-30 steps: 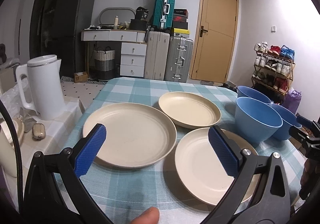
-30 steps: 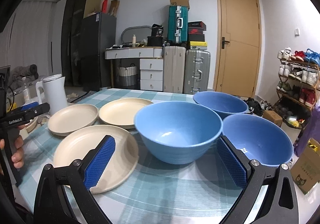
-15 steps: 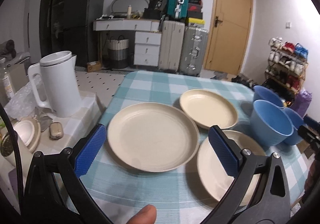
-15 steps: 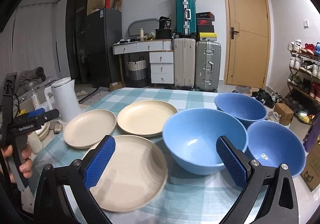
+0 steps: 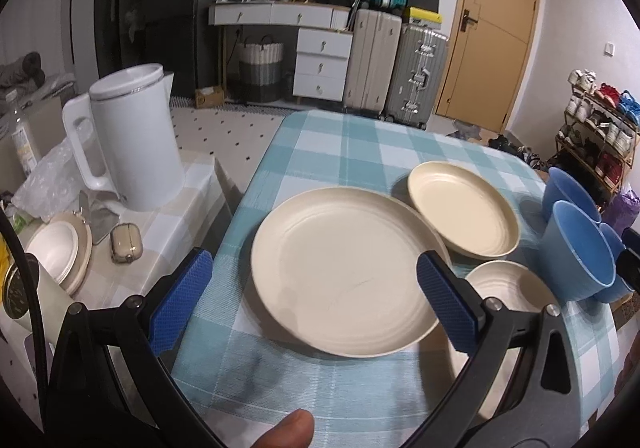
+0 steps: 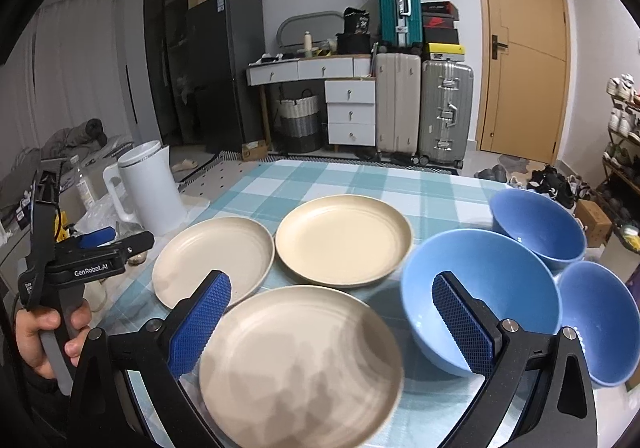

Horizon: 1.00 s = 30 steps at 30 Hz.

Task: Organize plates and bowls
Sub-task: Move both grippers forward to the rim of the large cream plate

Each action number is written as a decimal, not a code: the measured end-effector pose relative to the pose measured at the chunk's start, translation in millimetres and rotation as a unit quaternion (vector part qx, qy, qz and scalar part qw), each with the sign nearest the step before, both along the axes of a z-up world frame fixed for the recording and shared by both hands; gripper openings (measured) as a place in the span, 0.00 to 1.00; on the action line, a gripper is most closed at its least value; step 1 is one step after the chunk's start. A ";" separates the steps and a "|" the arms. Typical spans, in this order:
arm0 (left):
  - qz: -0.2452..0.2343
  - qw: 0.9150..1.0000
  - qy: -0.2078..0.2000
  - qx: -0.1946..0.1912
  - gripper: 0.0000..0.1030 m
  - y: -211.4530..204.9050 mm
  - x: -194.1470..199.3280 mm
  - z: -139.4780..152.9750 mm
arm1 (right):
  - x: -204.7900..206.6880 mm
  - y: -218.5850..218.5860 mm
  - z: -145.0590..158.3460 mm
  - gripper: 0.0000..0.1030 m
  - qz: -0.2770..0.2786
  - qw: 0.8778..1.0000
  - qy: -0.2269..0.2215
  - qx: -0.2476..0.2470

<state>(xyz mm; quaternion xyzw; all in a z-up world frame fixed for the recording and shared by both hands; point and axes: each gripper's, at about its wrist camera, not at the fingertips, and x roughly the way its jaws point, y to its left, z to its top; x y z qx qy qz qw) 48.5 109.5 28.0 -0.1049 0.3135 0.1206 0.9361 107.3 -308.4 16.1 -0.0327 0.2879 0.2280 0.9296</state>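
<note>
Three cream plates lie flat on the checked tablecloth. In the left wrist view the left plate point(image 5: 344, 268) is nearest, the far plate point(image 5: 464, 204) behind it, the near plate point(image 5: 508, 292) at right. My left gripper point(image 5: 316, 296) is open and empty, above the left plate's near edge. In the right wrist view my right gripper point(image 6: 332, 324) is open and empty over the near plate point(image 6: 300, 364). Three blue bowls stand at right: a middle bowl point(image 6: 492, 288), a far bowl point(image 6: 536, 224) and a right bowl point(image 6: 600, 320).
A white kettle point(image 5: 132, 136) stands on a side table left of the dining table, with a small case point(image 5: 126, 248) and a white dish point(image 5: 56, 252). The left gripper's body point(image 6: 84, 264) shows at the left. Suitcases, drawers and a door are behind.
Both grippers have moved left and pulled back. The left view now centres on the left plate; the right view has shifted from the middle bowl to the near plate. Nothing was gripped.
</note>
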 end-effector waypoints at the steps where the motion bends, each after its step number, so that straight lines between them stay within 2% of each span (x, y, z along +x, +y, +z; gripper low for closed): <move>1: 0.002 1.000 0.003 -0.002 0.99 3.3 1.9 -3.2 | 2.6 4.0 -0.4 1.00 0.003 1.000 0.003 -0.002; 8: 0.015 0.999 0.035 -0.025 0.99 25.2 14.4 -32.3 | 25.9 37.2 -13.3 1.00 0.022 0.999 0.029 -0.016; 18: 0.008 0.996 0.075 -0.052 0.94 40.4 30.2 -69.2 | 62.8 79.7 -40.1 0.99 0.047 0.996 0.072 -0.025; 22: 0.011 0.994 0.086 -0.064 0.94 45.7 33.1 -77.6 | 76.1 94.8 -51.1 0.95 0.057 0.994 0.092 -0.029; 25: 0.012 0.993 0.091 -0.072 0.93 47.3 32.4 -82.1 | 85.5 108.1 -62.9 0.86 0.064 0.991 0.107 -0.038; 27: 0.010 0.992 0.094 -0.078 0.91 48.1 32.4 -85.8 | 92.1 114.9 -71.4 0.84 0.066 0.990 0.116 -0.041; 30: 0.010 0.992 0.097 -0.078 0.89 48.1 33.0 -88.6 | 102.4 121.2 -82.8 0.74 0.067 0.987 0.138 -0.042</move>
